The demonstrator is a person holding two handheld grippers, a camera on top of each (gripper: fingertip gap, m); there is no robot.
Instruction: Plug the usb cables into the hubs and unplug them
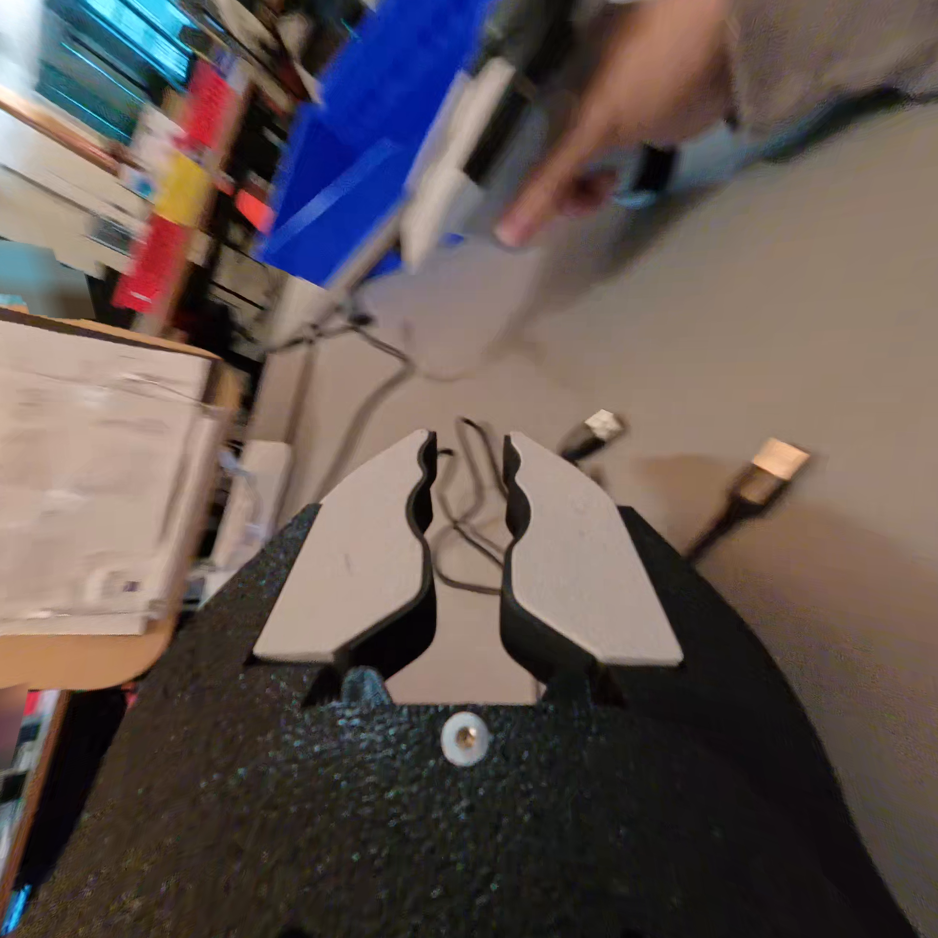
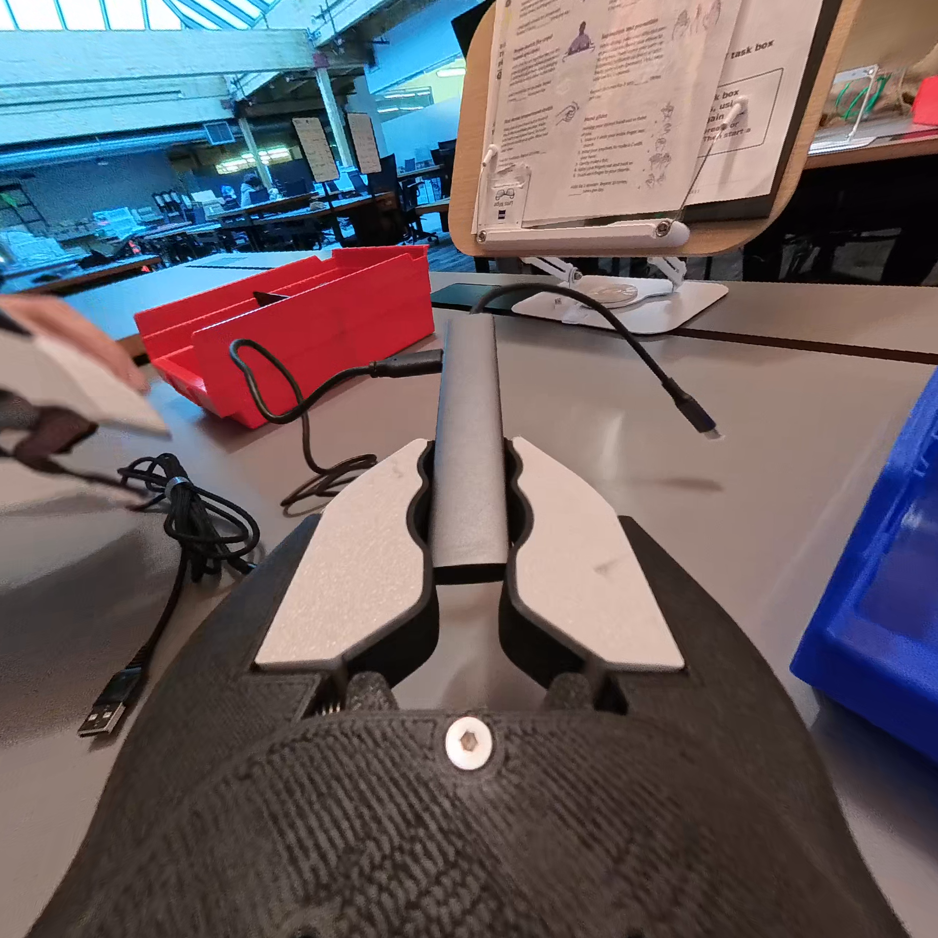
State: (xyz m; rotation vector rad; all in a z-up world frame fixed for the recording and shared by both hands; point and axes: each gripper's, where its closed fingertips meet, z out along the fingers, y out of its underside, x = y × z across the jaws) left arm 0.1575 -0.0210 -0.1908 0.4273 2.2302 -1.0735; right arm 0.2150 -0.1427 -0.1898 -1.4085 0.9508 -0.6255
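Nearest the right wrist camera, the right gripper [image 2: 468, 500], black-bodied with pale grey finger plates, is pinched on a long, slim, dark grey metal usb hub [image 2: 467, 446], which sticks straight out ahead between the fingers, raised over the grey table [image 2: 761, 533]. One thin black usb cable [image 2: 299, 391] is plugged into the hub's left side and loops down past a red plastic bin [image 2: 304, 330] to the tabletop. A second short black cable [image 2: 644, 355] arches from behind the hub's far end out to the right, and its small plug end hangs free in the air. At lower left a bundled black braided cable [image 2: 198, 512] lies on the table with its flat usb plug [image 2: 109, 708] resting close to the gripper body. A blue plastic bin [image 2: 873, 609] sits at the right edge, and a wooden document stand holding printed sheets [image 2: 629, 122] rises behind. The left gripper [image 2: 91, 386] shows blurred at the far left of this view, with a hand around it. In the left wrist view, which is tilted and motion-blurred, the left gripper [image 1: 468, 474] has its fingers spread apart with nothing between them; thin black cable [image 1: 467, 528] lies on the table beneath the gap. Two usb plugs, one dark with a metal tip [image 1: 594, 434] and one silver [image 1: 766, 472], rest on the table just to the right of the fingers. A blurred hand [image 1: 609, 127] appears at the top.
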